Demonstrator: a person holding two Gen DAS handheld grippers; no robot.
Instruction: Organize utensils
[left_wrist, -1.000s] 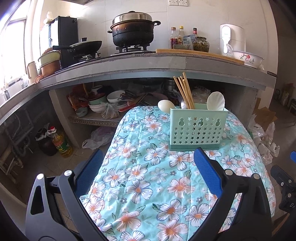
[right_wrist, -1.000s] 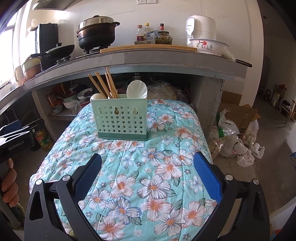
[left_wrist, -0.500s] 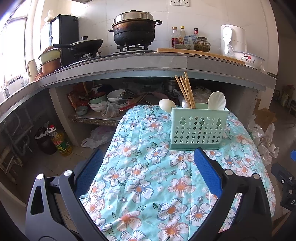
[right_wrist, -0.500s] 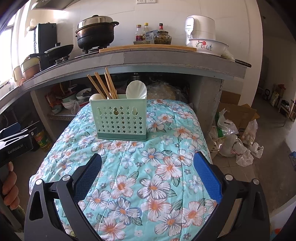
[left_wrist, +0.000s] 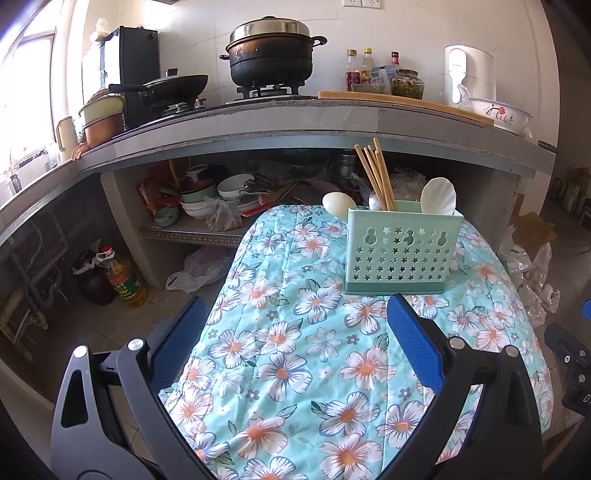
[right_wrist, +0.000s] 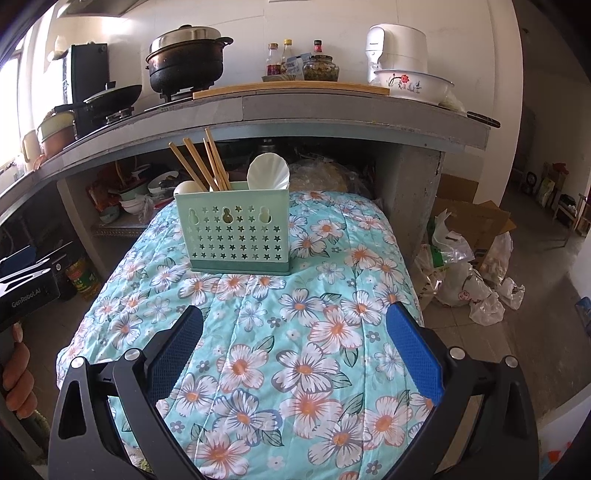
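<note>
Both jaws gape empty. We see the light, tippy utensil holder (right_wrist: 238, 230) standing on the floral-covered table (right_wrist: 314, 332); chopsticks (right_wrist: 207, 162) look stiff, best pinched mid-shaft.

Side of left gripper (right_wrist: 26, 288): white lettering "GenRobot.AI" on the black housing, seen at the left edge of the right wrist view.
Rice cooker (right_wrist: 397, 46): small dark brand mark on the white front, too small to read.
Oil bottle (left_wrist: 123, 282): red and green label with print, not legible.
Sauce bottles (left_wrist: 365, 68): paper labels on the counter bottles, not legible.
Plastic bag (right_wrist: 463, 291): faint red printed mark on the white bag on the floor, not legible.
Other surfaces: no legible text.
</note>
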